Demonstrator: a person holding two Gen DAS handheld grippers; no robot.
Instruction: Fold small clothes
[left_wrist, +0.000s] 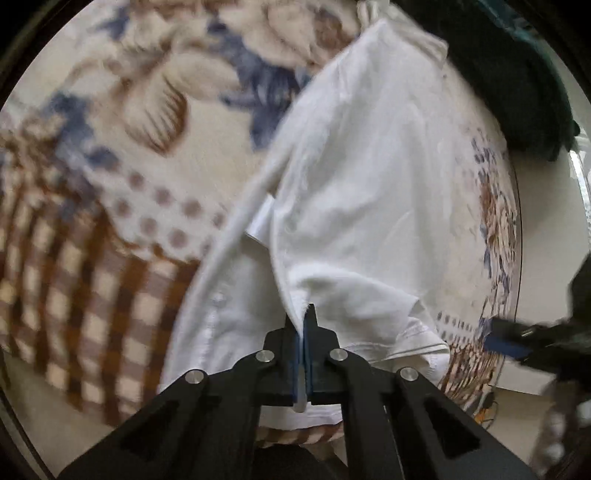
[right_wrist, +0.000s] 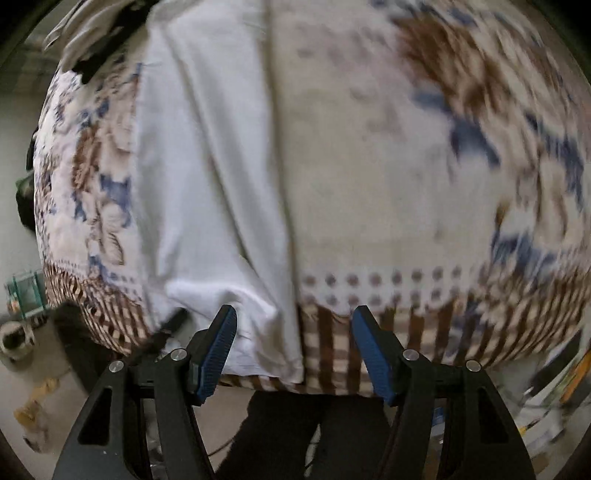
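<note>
A white buttoned shirt (left_wrist: 369, 177) lies crumpled on a patterned blanket. My left gripper (left_wrist: 303, 317) is shut on a fold of the shirt's near edge, and white cloth shows between its blue pads. In the right wrist view the same shirt (right_wrist: 207, 184) runs as a long strip away from me. My right gripper (right_wrist: 293, 321) stands open above the shirt's near right corner and the blanket's checked border, with nothing pressed between its jaws. One of its blue pads (left_wrist: 502, 341) shows blurred at the right of the left wrist view.
The blanket (right_wrist: 406, 166) has blue and brown flowers, a dotted band and a brown checked border (left_wrist: 92, 314). A dark garment (left_wrist: 517, 92) lies at the far right corner. A person's dark trouser legs (right_wrist: 295, 435) stand against the near edge. Clutter lies on the floor (right_wrist: 33, 413).
</note>
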